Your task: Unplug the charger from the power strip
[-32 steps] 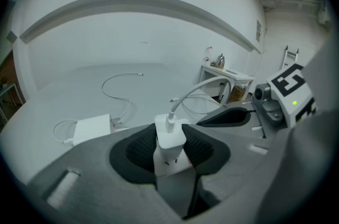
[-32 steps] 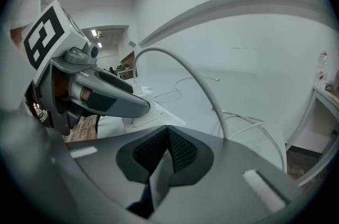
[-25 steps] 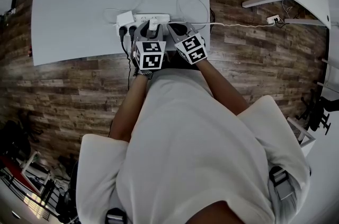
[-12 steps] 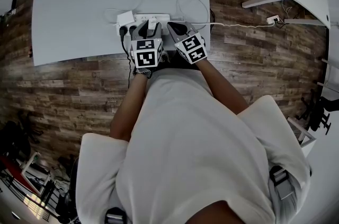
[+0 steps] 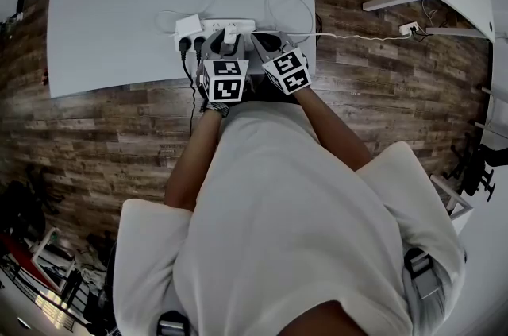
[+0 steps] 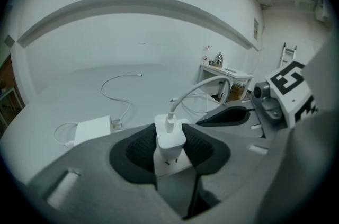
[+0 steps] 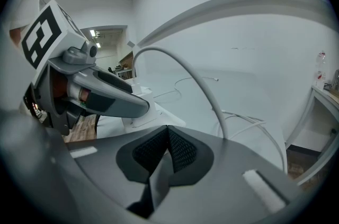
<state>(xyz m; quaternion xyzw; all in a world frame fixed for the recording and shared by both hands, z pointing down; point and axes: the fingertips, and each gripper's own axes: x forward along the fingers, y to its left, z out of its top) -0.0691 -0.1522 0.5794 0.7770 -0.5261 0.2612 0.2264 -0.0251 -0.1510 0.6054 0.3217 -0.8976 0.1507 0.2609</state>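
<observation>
Left gripper view: left claw [image 6: 170,148] clamps the charger [image 6: 169,135], prongs bared above the power strip [image 5: 246,25]; nothing has moved, unplugging seems nearly done. Right claw [image 7: 167,138] closed, empty.

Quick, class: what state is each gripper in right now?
Left gripper: closed on the charger.
Right gripper: closed, nothing between its jaws.

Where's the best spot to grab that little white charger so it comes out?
Probably its two flat side faces, one pad on each, coming down from the near side as the left gripper does. The charger stands upright on the power strip and its cable leaves the top, so grip below that.
</observation>
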